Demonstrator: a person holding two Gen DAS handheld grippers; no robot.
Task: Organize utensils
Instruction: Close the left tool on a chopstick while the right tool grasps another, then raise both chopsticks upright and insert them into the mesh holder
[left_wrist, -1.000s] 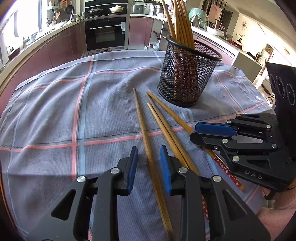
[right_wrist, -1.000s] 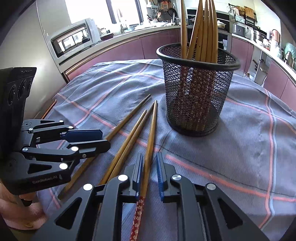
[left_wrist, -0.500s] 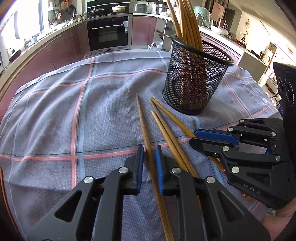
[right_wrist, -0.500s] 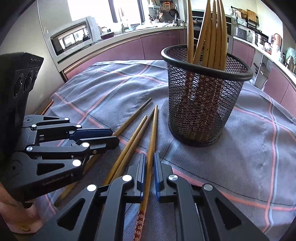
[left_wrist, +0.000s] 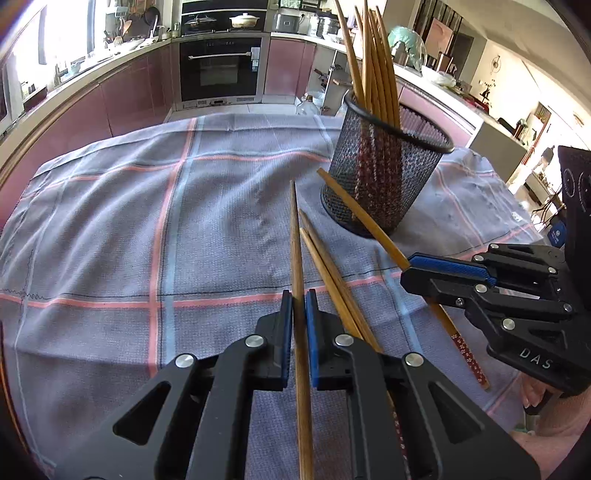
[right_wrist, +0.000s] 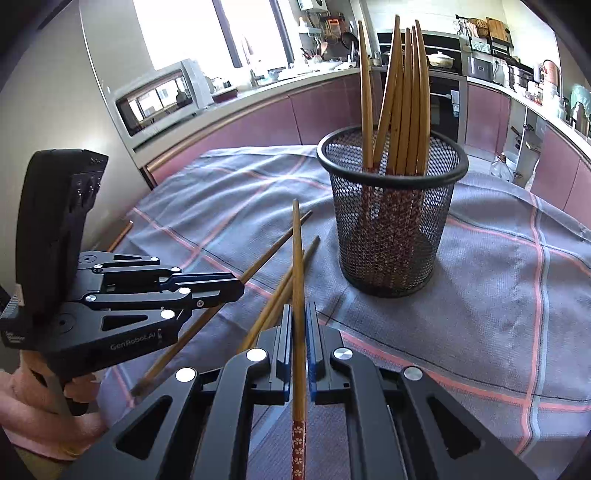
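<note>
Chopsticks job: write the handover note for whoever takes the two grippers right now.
Left gripper: just closed, shut on one chopstick.
Right gripper: just closed, shut on another chopstick, tip raised off the cloth.
Mesh holder: upright on the checked cloth, several chopsticks already standing in it.
Loose pair: two chopsticks still flat on the cloth between the grippers.
Left to do: drop both held chopsticks into the holder, then the loose pair.

Four loose chopsticks (left_wrist: 334, 273), one mesh holder (left_wrist: 380, 184).
</note>
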